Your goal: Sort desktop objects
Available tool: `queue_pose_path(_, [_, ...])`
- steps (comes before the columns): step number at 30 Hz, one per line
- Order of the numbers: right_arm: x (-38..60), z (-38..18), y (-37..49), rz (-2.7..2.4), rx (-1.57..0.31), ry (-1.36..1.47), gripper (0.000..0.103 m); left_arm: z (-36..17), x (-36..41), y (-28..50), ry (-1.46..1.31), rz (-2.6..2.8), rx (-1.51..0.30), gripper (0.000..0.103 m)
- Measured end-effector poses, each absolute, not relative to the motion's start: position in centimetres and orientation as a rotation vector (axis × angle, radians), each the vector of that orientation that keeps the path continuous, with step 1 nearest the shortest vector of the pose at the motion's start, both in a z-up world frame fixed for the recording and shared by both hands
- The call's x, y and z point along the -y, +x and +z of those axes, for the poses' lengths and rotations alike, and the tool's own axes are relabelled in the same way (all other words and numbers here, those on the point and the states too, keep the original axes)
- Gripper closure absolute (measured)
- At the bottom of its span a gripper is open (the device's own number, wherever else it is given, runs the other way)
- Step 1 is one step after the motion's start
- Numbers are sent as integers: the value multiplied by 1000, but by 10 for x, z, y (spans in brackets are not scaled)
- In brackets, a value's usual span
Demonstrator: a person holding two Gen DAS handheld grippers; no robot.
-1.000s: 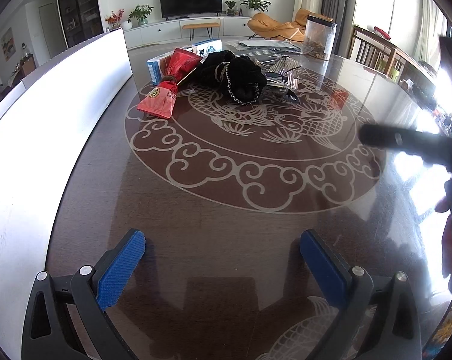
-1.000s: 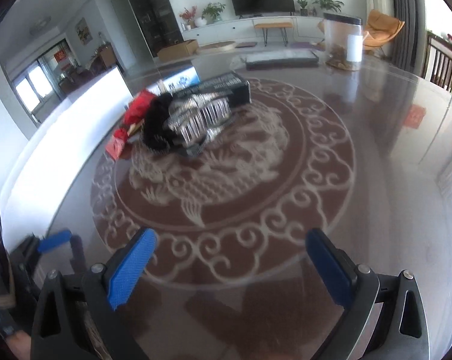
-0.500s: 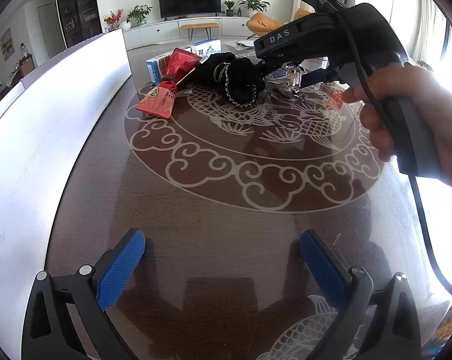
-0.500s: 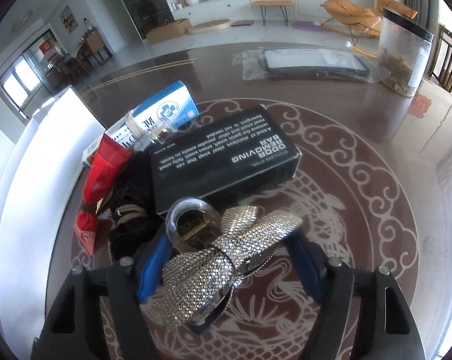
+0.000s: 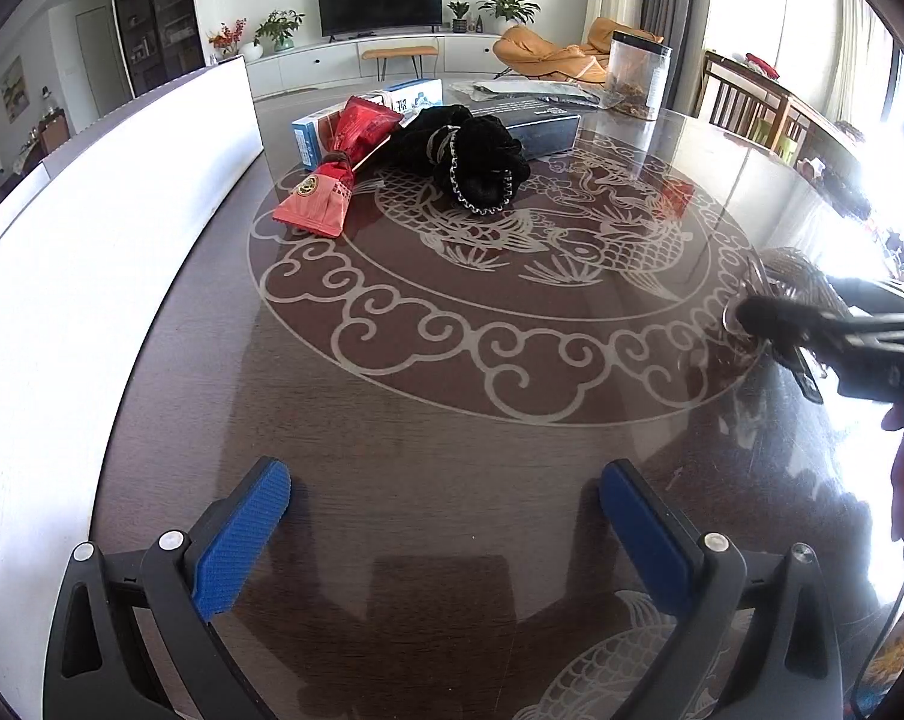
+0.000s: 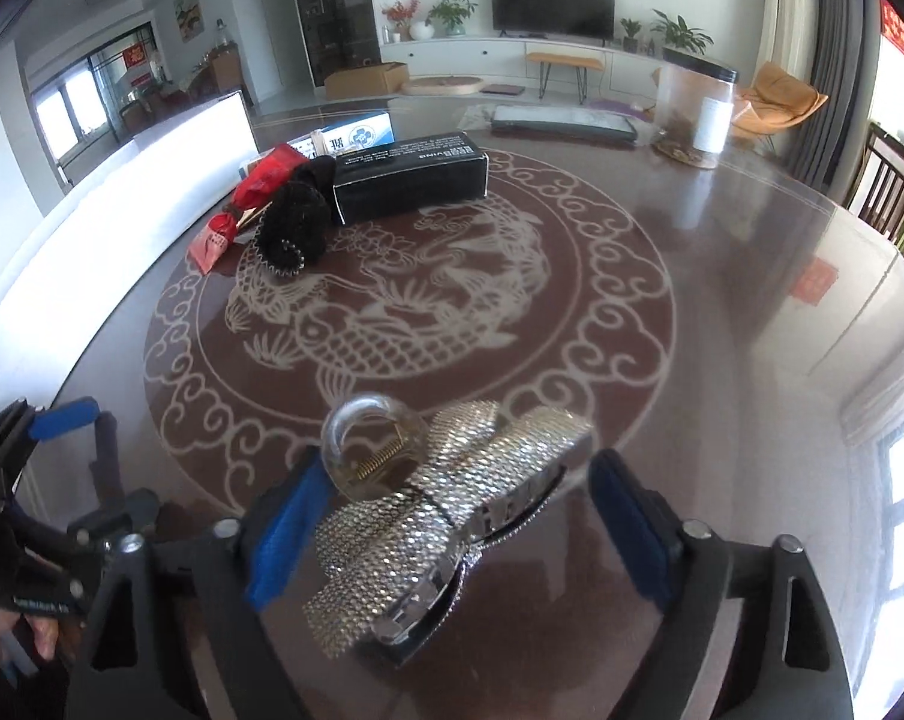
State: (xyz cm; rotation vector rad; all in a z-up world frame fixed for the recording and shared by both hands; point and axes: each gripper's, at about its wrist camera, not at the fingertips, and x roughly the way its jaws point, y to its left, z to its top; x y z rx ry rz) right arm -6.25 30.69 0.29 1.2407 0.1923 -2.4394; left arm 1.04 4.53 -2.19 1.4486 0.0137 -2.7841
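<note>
The table (image 6: pixel 721 300) fills both views. A black box (image 6: pixel 410 183) sits upper left of centre. At bottom centre, the right gripper (image 6: pixel 452 528), jaws just opened, straddles the hair clip (image 6: pixel 446 516) unpressed. The left gripper (image 5: pixel 446 534) gapes empty, bottom centre.

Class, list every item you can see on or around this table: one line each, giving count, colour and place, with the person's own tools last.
Rhinestone hair clip: one, silver, between the right gripper's pads.
Black box: one, far pile.
Black scrunchie: one, left of the box.
Red packet: one, pile's left.
Blue-white box: one, behind the packet.
Clear jar: one, black lid, far right.
Table: one, brown, fish motif.
Left gripper: blue pads, open, empty.
Right gripper: jaws just reopened, open.
</note>
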Motion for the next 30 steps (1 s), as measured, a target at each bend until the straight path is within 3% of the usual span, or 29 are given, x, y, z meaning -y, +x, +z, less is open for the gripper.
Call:
queue_pose_path(14, [-297,-14,-62,-2431,-285,1268,2,-21,-45,1,1493,-2799,22,0])
queue_pose_path(24, [-295,-16,-63,-2421,-299,1273,0,-6,-4,-123,1480,-2678,-19,0])
queue_pose_path(30, [-291,-15,-63,-2405,-313,1264,0,-8,-5,-165,1481,-2725,61,0])
